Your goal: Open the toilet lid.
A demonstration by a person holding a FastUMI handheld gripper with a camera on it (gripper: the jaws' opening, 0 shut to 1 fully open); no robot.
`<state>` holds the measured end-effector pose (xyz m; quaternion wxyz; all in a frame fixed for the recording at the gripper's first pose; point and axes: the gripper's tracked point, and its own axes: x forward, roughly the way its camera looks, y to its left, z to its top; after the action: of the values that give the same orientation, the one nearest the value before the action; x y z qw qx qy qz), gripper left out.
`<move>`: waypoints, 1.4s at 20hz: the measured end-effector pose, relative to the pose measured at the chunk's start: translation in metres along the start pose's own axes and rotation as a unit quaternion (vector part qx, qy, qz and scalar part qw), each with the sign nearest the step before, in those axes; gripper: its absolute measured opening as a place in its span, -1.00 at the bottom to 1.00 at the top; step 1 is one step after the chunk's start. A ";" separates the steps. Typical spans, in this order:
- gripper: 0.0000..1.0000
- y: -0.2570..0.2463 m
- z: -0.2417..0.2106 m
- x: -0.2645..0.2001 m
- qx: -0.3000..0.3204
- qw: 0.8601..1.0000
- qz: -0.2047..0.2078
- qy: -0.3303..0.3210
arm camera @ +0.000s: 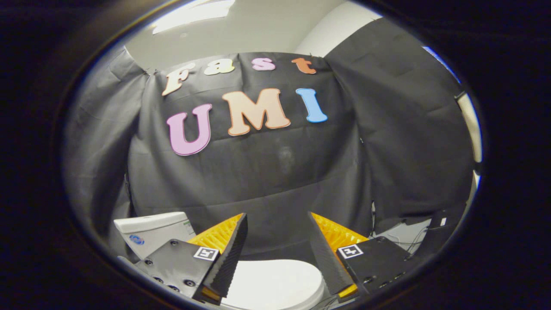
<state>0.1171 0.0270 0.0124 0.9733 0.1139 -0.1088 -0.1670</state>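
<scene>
One toilet sits low in front of us, w/ its lid (275,282) still down flat. So we think the job is only at the start: we're getting near, nothing lifted yet.

Going left to right. On the left, black cloth hangs as the booth wall (99,142). Low down by it we see the white tank (150,230) of the toilet, w/ a small blue round mark on it. Next come our tongs, the gripper (277,224). Its two fingers stand wide apart and hold nothing. The white lid shows in the gap between them, low and close, but we can't tell if they touch it. Past the fingers there's more black cloth. On the right, low by the floor, some thin cables (411,241) lie near a pale patch, well away from the lid.

Next move, we think: tip the gripper down, find the front edge of the lid, get a finger under it or pinch it, then swing it up toward the tank. The lid edge is hidden under us, so we'd need to look lower first. Nothing seems to block the way; the tank & wall behind are where the lid will stop.
</scene>
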 end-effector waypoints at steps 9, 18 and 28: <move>0.56 0.003 -0.045 -0.020 0.059 0.991 -0.117 0.013; 0.56 0.023 -0.105 -0.051 0.137 0.977 -0.158 0.048; 0.57 0.024 -0.185 -0.100 0.231 0.940 -0.229 0.101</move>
<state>0.0789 0.1180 -0.1750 0.8615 0.3737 -0.0166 -0.3435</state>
